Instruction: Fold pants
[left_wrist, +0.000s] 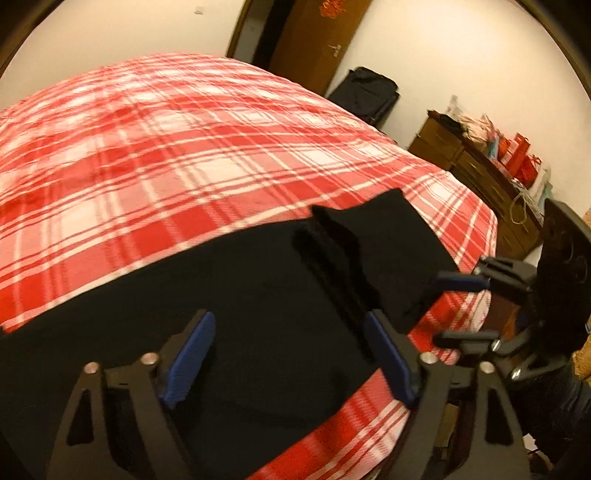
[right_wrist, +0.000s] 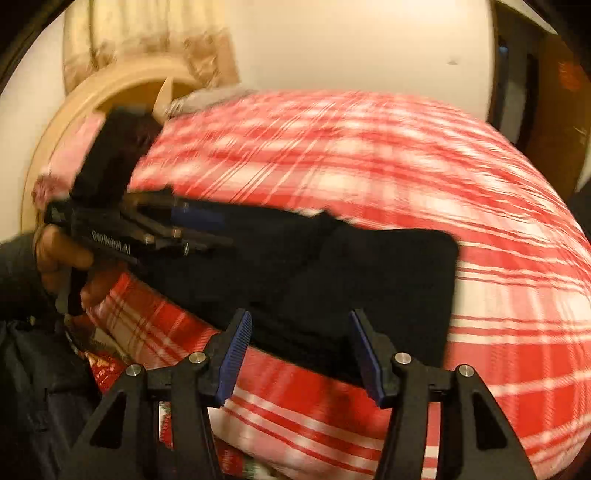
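Left gripper hovering with jaws spread over black pants, right gripper likewise parted, nothing pinched, pants lying folded near the bed's edge, long axis running along that edge, red plaid blanket stretching beyond, wooden dresser and door standing against white walls.

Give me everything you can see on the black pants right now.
The black pants look like soft, plain, matte cloth, lying flat along the near edge of the bed on the red-and-white plaid blanket. One end appears folded over, leaving a raised layer with a ridge. Both grippers are near the pants with jaws apart; no grip shows.
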